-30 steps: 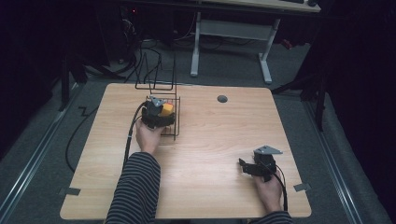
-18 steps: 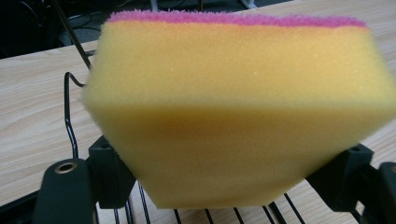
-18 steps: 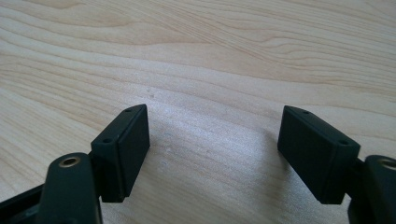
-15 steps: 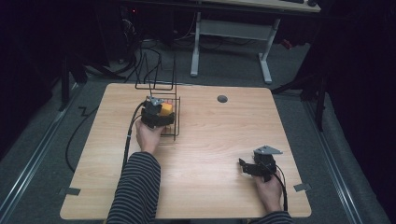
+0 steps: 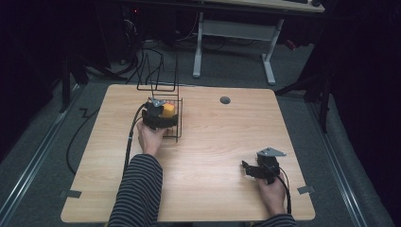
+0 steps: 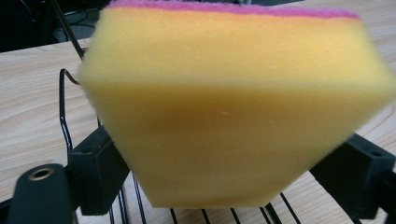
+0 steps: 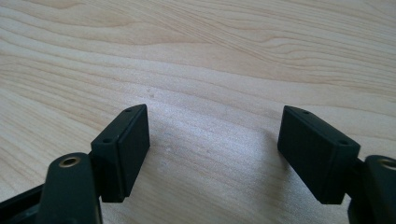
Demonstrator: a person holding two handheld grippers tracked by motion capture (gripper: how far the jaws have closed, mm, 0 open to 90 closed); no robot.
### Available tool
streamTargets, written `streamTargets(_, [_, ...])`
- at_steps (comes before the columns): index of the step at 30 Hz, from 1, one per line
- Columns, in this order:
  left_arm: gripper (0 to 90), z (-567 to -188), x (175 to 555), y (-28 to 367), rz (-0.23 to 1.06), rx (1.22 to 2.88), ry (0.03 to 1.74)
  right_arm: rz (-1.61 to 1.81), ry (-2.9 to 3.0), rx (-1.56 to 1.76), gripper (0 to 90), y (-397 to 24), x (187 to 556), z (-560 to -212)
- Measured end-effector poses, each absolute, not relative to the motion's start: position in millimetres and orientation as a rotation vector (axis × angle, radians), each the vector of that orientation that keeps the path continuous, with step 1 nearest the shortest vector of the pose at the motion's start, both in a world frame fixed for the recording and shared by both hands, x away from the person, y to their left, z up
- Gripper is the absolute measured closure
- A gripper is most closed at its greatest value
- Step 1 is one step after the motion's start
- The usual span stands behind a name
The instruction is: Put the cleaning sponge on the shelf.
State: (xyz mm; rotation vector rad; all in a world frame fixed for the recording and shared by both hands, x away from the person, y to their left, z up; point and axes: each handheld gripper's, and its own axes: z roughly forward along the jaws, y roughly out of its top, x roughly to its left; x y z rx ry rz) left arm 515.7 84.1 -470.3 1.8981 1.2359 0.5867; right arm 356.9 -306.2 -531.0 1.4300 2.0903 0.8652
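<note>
A yellow sponge [image 6: 233, 112] with a pink top layer is squeezed between the two black jaws of my left gripper [image 5: 161, 115]. In the high view the sponge [image 5: 168, 110] shows as a yellow-orange block held over the black wire basket [image 5: 174, 124] at the table's left-middle. Basket wires [image 6: 65, 121] run under and beside the sponge in the left gripper view. My right gripper [image 5: 247, 169] rests low near the table's front right, open, its fingers [image 7: 126, 149] apart over bare wood.
The wooden table [image 5: 213, 142] has a round grommet hole [image 5: 225, 100] near its far edge. A taller black wire rack [image 5: 158, 75] rises behind the basket. Cables [image 5: 128, 142] trail from both grippers. A white desk frame [image 5: 236, 42] stands beyond the table.
The left gripper with the sponge has edged slightly toward the basket's far side. The right gripper has stayed put.
</note>
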Motion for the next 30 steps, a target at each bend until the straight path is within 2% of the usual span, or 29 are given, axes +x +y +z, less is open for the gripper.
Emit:
streamTargets(10, [0.5,-469,512,86,0.564,1.905,1.224,0.865,2.090,1.431,25.4,-306,357,-531])
streamTargets(30, [0.0,-464,486,101,0.542,1.894,1.166,0.866,2.091,1.432,25.3,-306,357,-531])
